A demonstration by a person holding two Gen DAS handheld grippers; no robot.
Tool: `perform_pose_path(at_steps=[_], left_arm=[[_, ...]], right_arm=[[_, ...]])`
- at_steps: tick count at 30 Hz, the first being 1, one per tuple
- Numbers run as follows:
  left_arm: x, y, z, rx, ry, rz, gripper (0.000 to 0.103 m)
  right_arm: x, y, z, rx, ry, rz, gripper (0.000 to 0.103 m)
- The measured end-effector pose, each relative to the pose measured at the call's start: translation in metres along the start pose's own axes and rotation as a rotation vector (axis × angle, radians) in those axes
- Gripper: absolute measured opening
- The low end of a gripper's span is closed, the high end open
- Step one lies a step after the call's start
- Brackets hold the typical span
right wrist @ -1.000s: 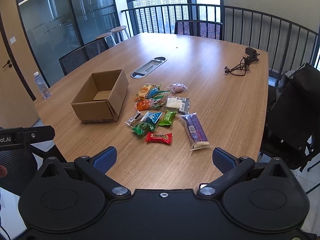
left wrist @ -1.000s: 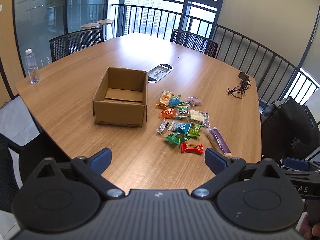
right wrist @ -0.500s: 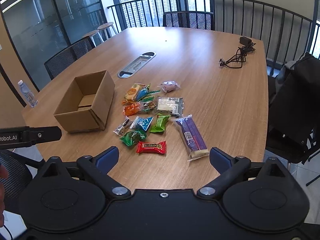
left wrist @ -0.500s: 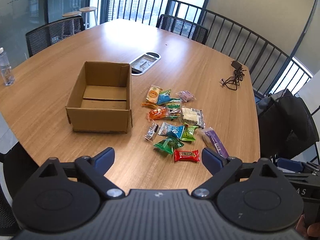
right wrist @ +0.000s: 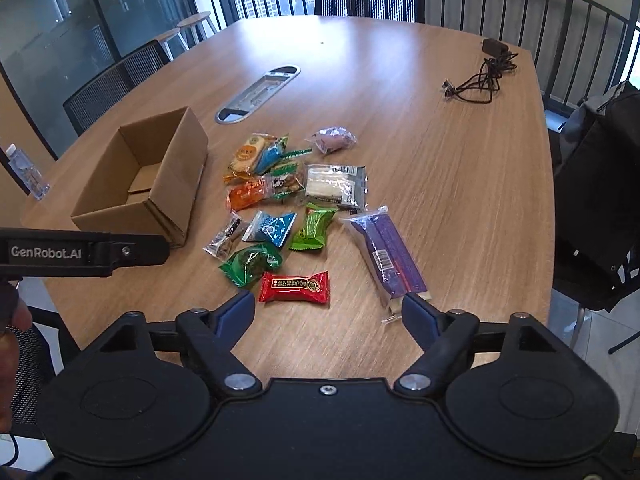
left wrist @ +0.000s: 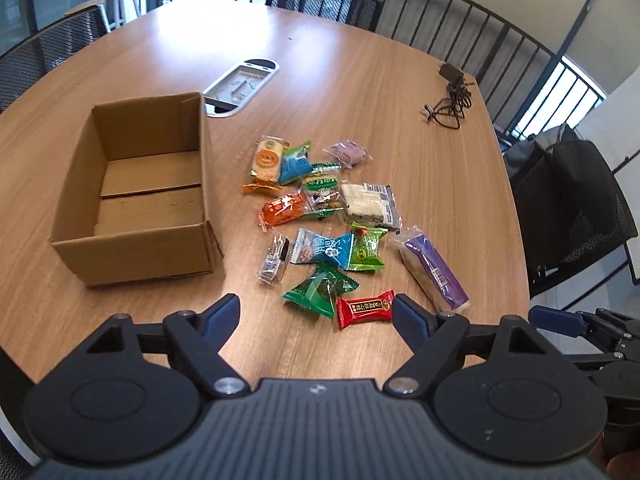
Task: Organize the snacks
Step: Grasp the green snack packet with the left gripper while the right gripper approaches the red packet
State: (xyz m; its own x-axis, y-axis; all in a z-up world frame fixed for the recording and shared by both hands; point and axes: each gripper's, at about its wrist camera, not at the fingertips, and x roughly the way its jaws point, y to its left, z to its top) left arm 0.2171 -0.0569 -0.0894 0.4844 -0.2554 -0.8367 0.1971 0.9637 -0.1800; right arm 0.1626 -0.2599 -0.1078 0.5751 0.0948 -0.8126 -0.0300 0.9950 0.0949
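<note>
An open, empty cardboard box stands on the wooden table, left of a heap of several wrapped snacks. Nearest me lie a red packet, a green packet and a long purple bar. My left gripper hovers over the table's near edge, just short of the red and green packets. Its jaws are closing with nothing between them. My right gripper hangs between the red packet and the purple bar's near end, jaws also closing on nothing.
A black cable with charger lies at the far right. A metal cable hatch is set into the table behind the box. A water bottle stands at the left edge. Mesh chairs ring the table; a dark bag fills the right chair.
Both grippers have come forward and down toward the snack heap, which now looks larger and nearer. Both pairs of fingers have drawn closer together.
</note>
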Motion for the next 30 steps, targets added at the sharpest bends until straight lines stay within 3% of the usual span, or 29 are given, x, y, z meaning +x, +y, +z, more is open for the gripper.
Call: perform_pose_path(at_steps=[5, 22, 30], left_arm=[[0.031, 0.0, 0.01, 0.046, 0.054, -0.024, 0.074], [0.115, 0.003, 0.018, 0.182, 0.178, -0.089, 0.063], [0.143, 0.002, 0.02, 0.219, 0.217, -0.108, 0.054]], right_arm=[[0.026, 0.003, 0.002, 0.007, 0.042, -0.013, 0.074], [0.099, 0.008, -0.003, -0.004, 0.147, -0.024, 0.069], [0.106, 0.006, -0.008, 0.018, 0.15, -0.063, 0.069]])
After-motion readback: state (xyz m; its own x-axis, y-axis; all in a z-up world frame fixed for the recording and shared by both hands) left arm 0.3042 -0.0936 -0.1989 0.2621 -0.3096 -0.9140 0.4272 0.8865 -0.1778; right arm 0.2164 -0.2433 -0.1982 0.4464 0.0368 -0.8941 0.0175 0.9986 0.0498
